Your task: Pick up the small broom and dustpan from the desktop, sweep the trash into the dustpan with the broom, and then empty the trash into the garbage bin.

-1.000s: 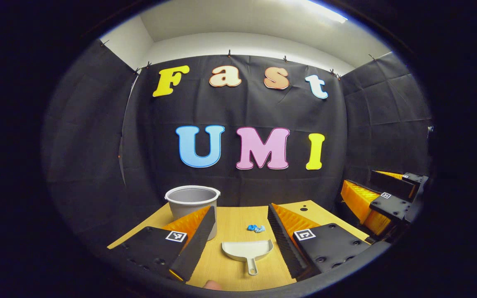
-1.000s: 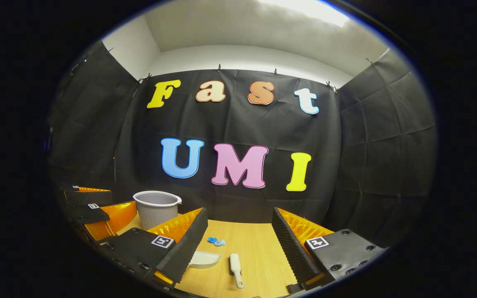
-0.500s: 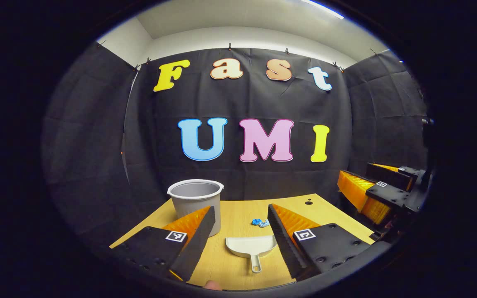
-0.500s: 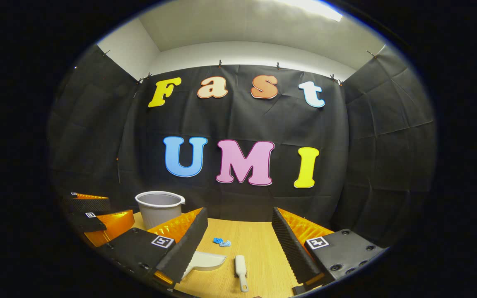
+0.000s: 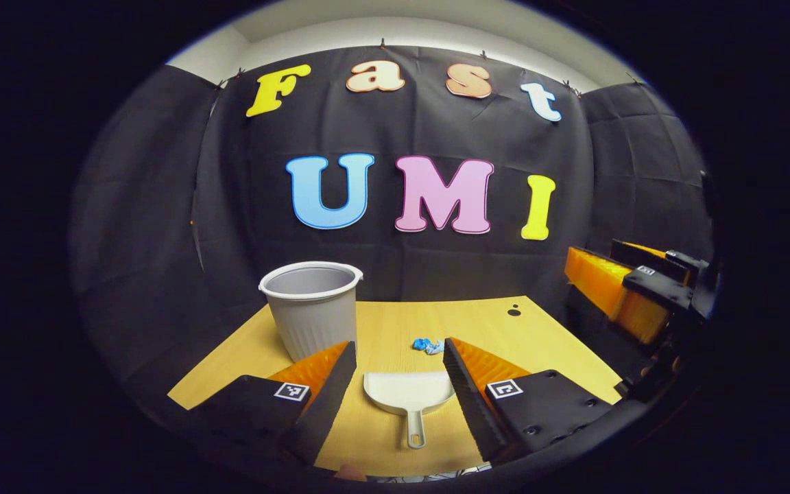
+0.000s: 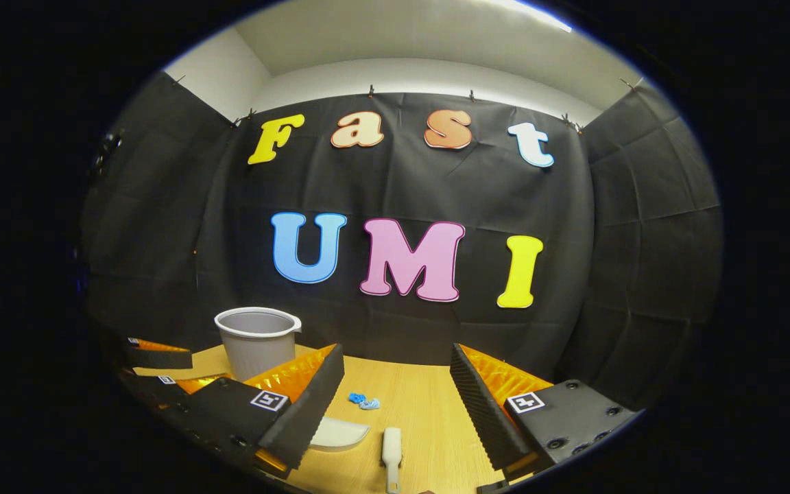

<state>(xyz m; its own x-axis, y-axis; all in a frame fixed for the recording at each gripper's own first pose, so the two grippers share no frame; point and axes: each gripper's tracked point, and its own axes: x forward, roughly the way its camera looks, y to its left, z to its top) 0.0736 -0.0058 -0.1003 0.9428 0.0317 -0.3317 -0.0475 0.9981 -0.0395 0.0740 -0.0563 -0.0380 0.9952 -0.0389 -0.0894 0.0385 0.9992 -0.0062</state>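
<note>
A white dustpan (image 5: pixel 409 394) lies on the wooden desktop (image 5: pixel 395 322), handle toward me, between the open fingers of my left gripper (image 5: pixel 398 353), which hovers above it. Beyond the pan sits a small blue crumpled piece of trash (image 5: pixel 426 345). In the right gripper view, the small white broom (image 6: pixel 391 453) lies on the desktop (image 6: pixel 422 412) below my open right gripper (image 6: pixel 395 357), with the dustpan (image 6: pixel 340 433) partly hidden behind the left finger and the trash (image 6: pixel 363 401) farther off. The grey garbage bin (image 5: pixel 310 307) stands at the back left.
The right gripper (image 5: pixel 631 291) hangs off the desk's right edge in the left gripper view. In the right gripper view, the left gripper (image 6: pixel 162 367) shows at the far left, near the bin (image 6: pixel 256 339). A small dark hole (image 5: pixel 513 312) marks the desk's far right.
The left gripper has tilted down and moved forward over the dustpan; more desktop shows. The right gripper has shifted slightly forward, the broom sliding lower in its view.
</note>
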